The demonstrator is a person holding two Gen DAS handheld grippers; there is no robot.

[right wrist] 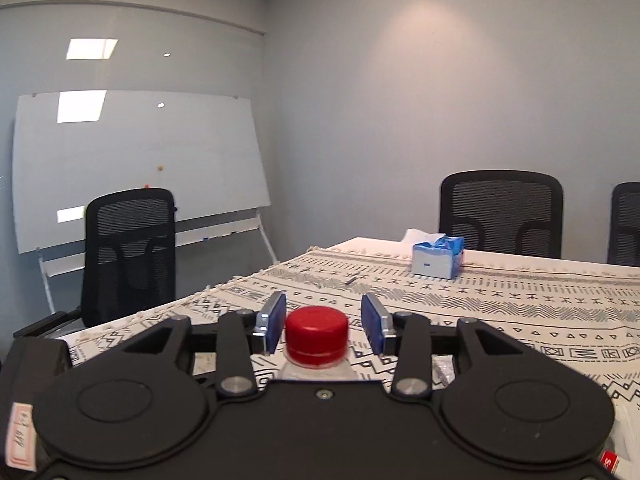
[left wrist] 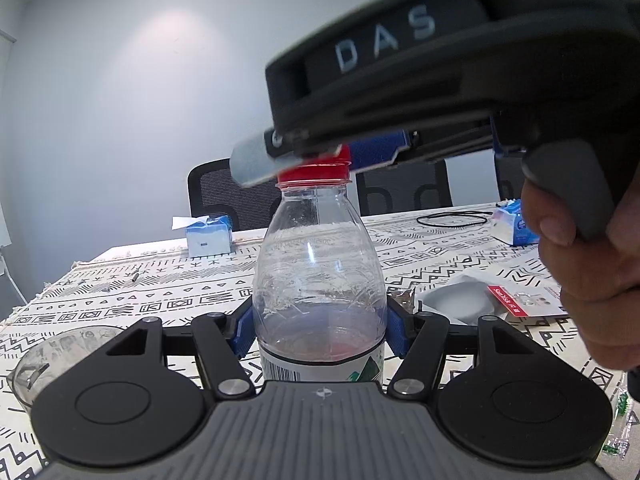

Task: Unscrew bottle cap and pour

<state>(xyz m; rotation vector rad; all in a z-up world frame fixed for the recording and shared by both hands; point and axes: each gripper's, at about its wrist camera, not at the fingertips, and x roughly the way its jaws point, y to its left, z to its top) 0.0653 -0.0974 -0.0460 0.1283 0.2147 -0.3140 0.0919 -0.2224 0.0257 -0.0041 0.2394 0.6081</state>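
Note:
A clear plastic bottle (left wrist: 320,280) with a red cap (left wrist: 316,170) stands upright on the patterned tablecloth (left wrist: 120,292). My left gripper (left wrist: 320,332) is shut on the bottle's body, a blue pad pressed on each side just above the label. My right gripper (left wrist: 316,156) comes in from the right at cap height, held by a hand (left wrist: 580,280). In the right wrist view the red cap (right wrist: 316,334) sits between the blue pads (right wrist: 274,322), with a gap showing on its right side. That right gripper (right wrist: 324,320) is open around the cap.
A clear cup (left wrist: 48,356) stands at the near left of the table. A blue tissue box (left wrist: 208,236) sits at the far left, with a black cable loop (left wrist: 452,218), another blue pack (left wrist: 512,224) and flat packets (left wrist: 516,300) on the right. Office chairs (right wrist: 500,216) and a whiteboard (right wrist: 136,164) surround the table.

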